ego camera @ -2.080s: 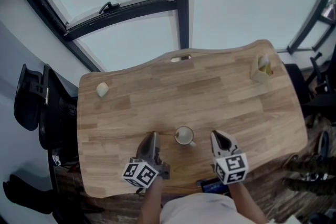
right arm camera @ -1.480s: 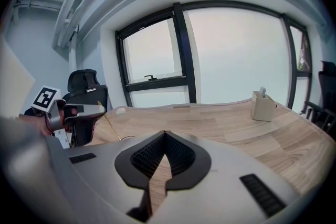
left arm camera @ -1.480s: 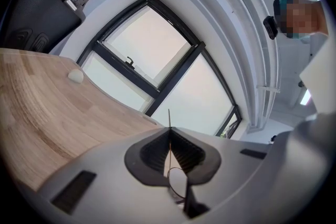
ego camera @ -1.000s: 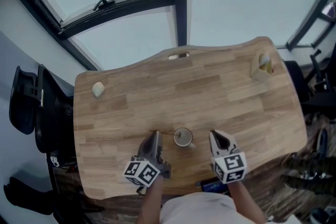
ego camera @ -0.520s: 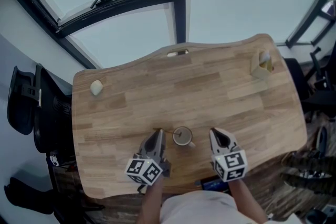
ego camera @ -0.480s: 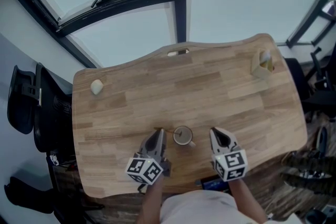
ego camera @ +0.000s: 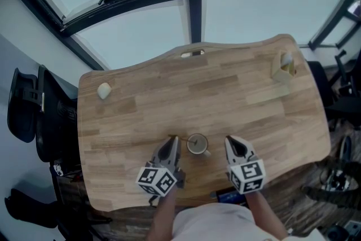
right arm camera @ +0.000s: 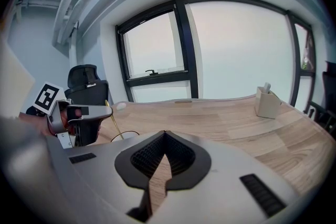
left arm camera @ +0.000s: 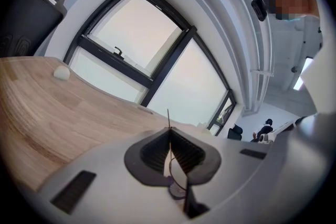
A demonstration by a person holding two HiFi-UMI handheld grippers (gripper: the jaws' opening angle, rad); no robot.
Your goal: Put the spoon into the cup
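A small white cup point(ego camera: 197, 144) stands near the front edge of the wooden table point(ego camera: 225, 99). My left gripper point(ego camera: 172, 143) is just left of it, shut on a thin golden spoon point(ego camera: 181, 140). In the left gripper view the spoon's handle point(left arm camera: 168, 119) sticks up from between the closed jaws of the left gripper point(left arm camera: 169, 134). The right gripper view shows the spoon point(right arm camera: 112, 119) slanting down toward the cup's rim point(right arm camera: 123, 136). Whether its lower end touches the cup is hidden. My right gripper point(ego camera: 232, 144) sits right of the cup, shut and holding nothing point(right arm camera: 165, 136).
A beige holder point(ego camera: 282, 68) stands at the table's back right corner. A small pale lump point(ego camera: 104, 90) lies at the back left. A black chair point(ego camera: 25, 107) is beyond the left edge. Large windows run behind the table. A dark flat item point(ego camera: 230, 196) lies at the near edge.
My left gripper has edged slightly right and forward, bringing the spoon closer to the cup. The right gripper and the cup have stayed put.
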